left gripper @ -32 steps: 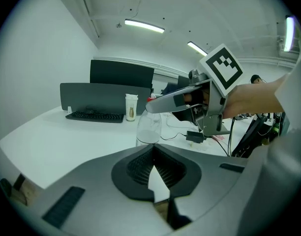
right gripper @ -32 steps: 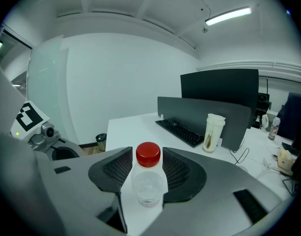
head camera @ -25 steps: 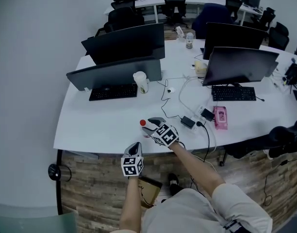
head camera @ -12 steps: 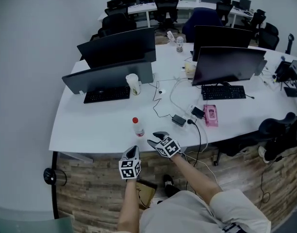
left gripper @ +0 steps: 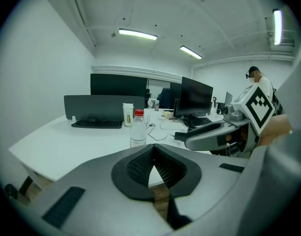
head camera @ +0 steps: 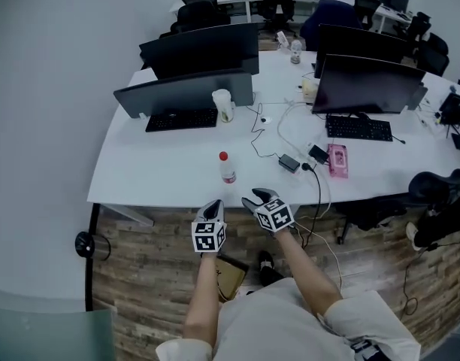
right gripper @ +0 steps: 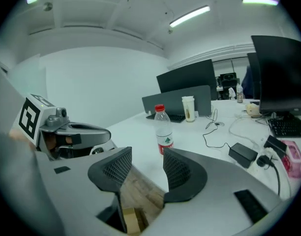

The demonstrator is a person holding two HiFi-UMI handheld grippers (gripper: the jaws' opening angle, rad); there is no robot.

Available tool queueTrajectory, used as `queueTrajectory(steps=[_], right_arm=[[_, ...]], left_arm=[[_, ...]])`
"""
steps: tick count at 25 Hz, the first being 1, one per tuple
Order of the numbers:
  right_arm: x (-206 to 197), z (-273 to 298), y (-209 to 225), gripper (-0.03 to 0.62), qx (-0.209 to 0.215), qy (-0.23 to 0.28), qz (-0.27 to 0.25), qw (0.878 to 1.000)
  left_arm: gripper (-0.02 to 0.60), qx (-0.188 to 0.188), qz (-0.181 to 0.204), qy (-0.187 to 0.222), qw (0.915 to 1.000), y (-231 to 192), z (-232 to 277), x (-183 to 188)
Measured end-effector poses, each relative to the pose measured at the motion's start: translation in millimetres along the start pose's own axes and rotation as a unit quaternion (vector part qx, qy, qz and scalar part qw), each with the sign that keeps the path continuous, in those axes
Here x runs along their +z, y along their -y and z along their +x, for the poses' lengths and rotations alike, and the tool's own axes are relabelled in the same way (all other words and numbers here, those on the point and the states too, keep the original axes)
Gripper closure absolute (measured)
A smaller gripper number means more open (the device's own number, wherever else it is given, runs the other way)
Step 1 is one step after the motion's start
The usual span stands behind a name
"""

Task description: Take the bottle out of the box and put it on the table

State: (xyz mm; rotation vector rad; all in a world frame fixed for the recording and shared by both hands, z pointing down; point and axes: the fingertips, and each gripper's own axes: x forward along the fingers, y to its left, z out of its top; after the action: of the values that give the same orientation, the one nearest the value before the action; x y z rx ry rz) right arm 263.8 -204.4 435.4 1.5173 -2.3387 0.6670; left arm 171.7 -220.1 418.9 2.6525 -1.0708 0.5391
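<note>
Standing upright on the table [head camera: 155, 175] near frame centre, the bottle [head camera: 227, 168] looked light, stiff and smooth, best gripped mid-body; left gripper [head camera: 215, 204] jaws were together, right gripper [head camera: 257, 196] jaws apart, both empty

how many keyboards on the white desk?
2. One keyboard lies before the left front monitor, the other before the right front monitor. More may hide behind the monitors.

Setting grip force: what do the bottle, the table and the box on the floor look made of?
The bottle looks like thin clear plastic: see-through body, red cap, printed label. The table seems white laminate, smooth, faint sheen. The box looks like brown cardboard, matte; mostly hidden.
</note>
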Motion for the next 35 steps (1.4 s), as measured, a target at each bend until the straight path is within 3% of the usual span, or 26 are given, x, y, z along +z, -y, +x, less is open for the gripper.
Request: queueTrajectory(steps=[3, 6, 9, 12, 16, 24, 31, 35], right_arm=[[-8.6, -17.1, -7.8, 0.365, -0.017, 0.028, 0.052, 0.998], [-16.8, -26.9, -15.6, 0.372, -0.020, 0.022, 0.038, 0.999], [-11.9, -38.6, -21.9, 0.396, -0.025, 0.035, 0.024, 0.999], [-4.7, -46.7, -30.2, 0.425, -0.020, 0.050, 0.016, 0.998], [-5.8, -57.9, -40.2, 0.460, -0.018, 0.054, 0.007, 0.998], [-10.0, -68.1, -50.8, 0.540, -0.027, 0.067, -0.004, 0.997], [-10.2, -63.3, -63.6, 0.554, -0.041, 0.080, 0.003, 0.996], [-8.7, -60.8, -62.4, 0.554, -0.041, 0.079, 0.010, 0.996]], left_arm=[[0.568, 0.036, 0.020, 0.008, 0.9991, -7.2, -21.9, 2.1], [0.568, 0.061, 0.035, 0.000, 0.9975, -11.8, -38.5, -7.7], [0.568, 0.072, 0.009, 0.016, 0.9972, -10.0, -57.9, -6.8], [0.568, 0.066, -0.003, 0.036, 0.9972, 0.8, -66.6, -3.6], [0.568, 0.056, 0.041, 0.024, 0.9973, 18.2, -65.9, -10.2], [0.568, 0.042, 0.083, 0.026, 0.9953, 31.7, -63.7, -5.2], [0.568, 0.034, 0.025, 0.055, 0.9976, 25.7, -65.6, 0.4], [0.568, 0.034, 0.016, 0.054, 0.9978, 23.1, -67.9, -2.7]])
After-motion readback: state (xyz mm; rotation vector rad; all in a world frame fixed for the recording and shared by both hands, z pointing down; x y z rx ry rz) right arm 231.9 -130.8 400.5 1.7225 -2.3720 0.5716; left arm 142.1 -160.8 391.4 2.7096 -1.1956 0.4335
